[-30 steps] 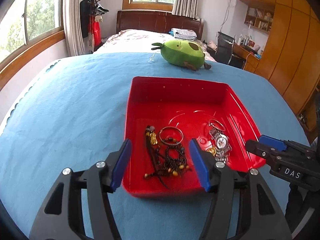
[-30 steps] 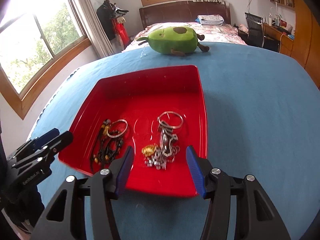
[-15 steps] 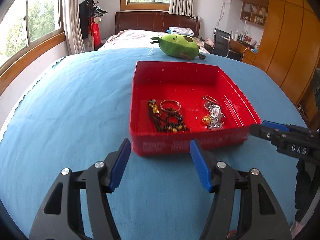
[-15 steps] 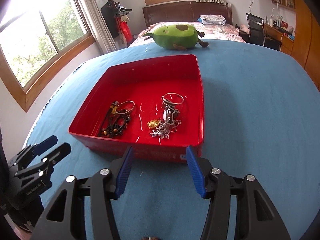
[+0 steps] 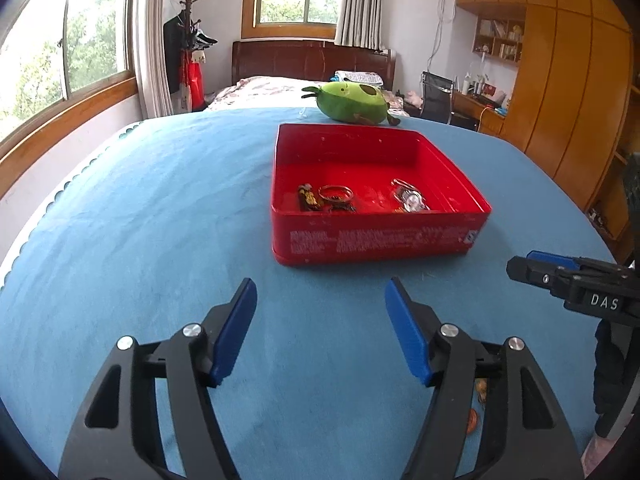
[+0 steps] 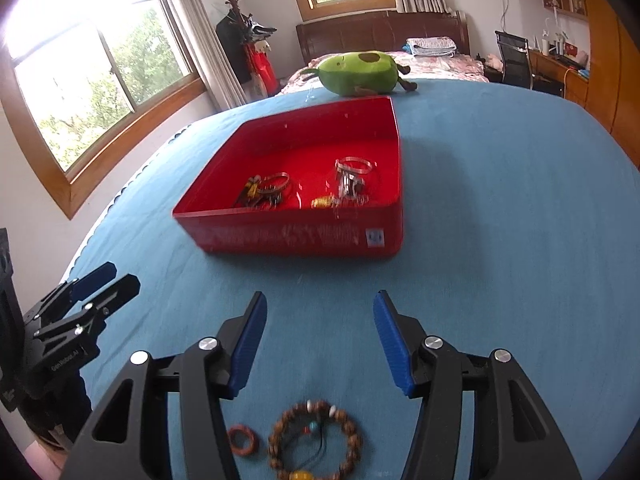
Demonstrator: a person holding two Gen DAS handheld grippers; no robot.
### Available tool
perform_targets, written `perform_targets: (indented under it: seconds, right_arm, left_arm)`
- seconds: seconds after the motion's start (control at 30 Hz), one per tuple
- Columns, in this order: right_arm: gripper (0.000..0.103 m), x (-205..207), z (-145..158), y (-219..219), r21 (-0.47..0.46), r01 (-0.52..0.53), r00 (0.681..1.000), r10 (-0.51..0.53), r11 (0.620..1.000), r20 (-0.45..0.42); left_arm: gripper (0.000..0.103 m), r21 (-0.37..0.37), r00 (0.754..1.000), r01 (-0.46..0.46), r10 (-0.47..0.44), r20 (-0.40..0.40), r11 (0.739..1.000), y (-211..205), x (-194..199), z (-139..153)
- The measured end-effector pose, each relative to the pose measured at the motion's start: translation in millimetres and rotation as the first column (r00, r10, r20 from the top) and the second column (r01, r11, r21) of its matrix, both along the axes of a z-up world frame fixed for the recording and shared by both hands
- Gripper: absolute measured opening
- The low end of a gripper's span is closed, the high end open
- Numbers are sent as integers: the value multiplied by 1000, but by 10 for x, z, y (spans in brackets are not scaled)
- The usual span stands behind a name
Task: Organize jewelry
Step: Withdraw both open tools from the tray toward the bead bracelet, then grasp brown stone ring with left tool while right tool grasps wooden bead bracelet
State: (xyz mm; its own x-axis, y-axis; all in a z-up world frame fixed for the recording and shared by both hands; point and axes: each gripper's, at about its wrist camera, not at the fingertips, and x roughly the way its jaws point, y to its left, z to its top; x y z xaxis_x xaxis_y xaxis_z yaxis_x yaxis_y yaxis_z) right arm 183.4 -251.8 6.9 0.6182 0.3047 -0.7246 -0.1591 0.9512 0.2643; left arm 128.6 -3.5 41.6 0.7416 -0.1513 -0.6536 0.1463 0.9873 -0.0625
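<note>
- The wooden bead bracelet (image 6: 314,442) lies flat on the blue cloth (image 6: 500,208) at the bottom centre of the right wrist view, with a small red ring (image 6: 241,441) just beside it on the left.
- Up in the middle of that frame sits the red tray (image 6: 296,236), already holding a dark beaded heap (image 6: 260,194) and a silvery heap (image 6: 350,182).
- Our right gripper (image 6: 318,340) hangs spread and empty, above the bracelet in the frame.
- Our left gripper (image 5: 320,328) is empty too, its jaws opening, nothing between them.
- Next pick, we reckon, is the bracelet: we'd straddle one side of the loop, not the whole ring.
- We'd close gently; beads roll, and the dangling cord could snag.
- We'd keep clear of that red ring while pinching.
</note>
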Motion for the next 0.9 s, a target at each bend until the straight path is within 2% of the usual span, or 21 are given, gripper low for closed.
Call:
perform_targets:
  seconds: [0.07,0.23,0.5,0.9]
  right_arm:
    - [56,-74,-62,-28,8,2,1000,-2,1000,-8]
    - [56,-278,-256,-156,23,29,999,-28,999,-40]
    - [57,-500,-379,-288,33,41,997,-38,999,-67]
    - [58,-579,-380,-452,71,45,997,-41,996,-62]
  left_arm:
    - [66,0,1000,4,-4,-9,1000,-13,-73,-46]
    - [66,-30,994,62,-65,-91,998,-103,-226,-250]
    - [64,-37,959,149,-153,-239,988,-425,-351,-568]
    - [63,6,938,222,-212,-273,975,-856,-483,-687]
